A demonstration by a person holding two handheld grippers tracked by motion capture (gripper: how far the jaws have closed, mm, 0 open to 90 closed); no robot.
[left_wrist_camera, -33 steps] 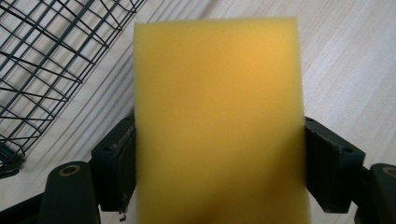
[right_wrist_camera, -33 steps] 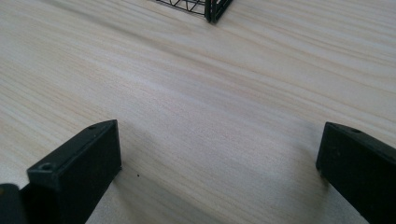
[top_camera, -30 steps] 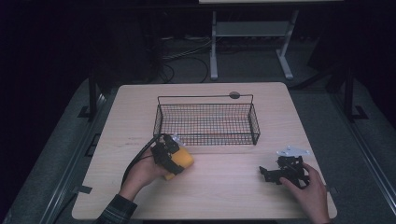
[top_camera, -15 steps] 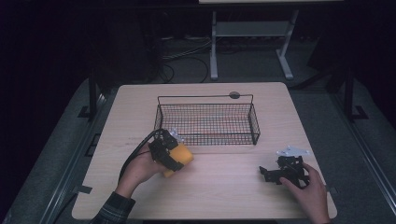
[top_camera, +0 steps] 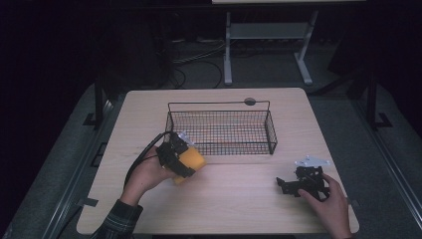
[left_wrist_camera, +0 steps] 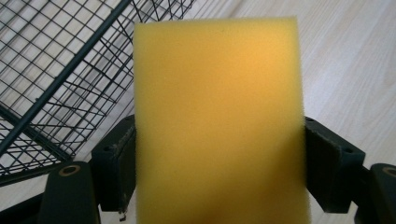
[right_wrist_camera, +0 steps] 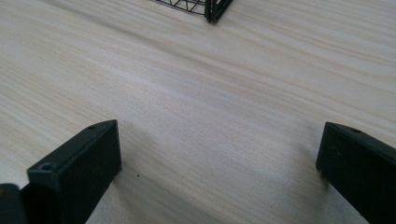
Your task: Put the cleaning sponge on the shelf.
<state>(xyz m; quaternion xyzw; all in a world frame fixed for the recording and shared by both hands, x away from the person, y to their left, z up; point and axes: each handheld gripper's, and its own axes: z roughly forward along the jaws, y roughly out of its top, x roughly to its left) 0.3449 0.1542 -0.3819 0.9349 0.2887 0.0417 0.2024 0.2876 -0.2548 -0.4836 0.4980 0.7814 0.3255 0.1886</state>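
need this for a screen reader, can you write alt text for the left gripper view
A yellow sponge stands upright, clamped between the two black jaws of the left tongs, one jaw pressing on each side. Behind it to the left is a black wire basket, with the pale wooden table to the right.

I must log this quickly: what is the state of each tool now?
Left tool: closed on the sponge.
Right tool: open, nothing between its jaws, above the table.
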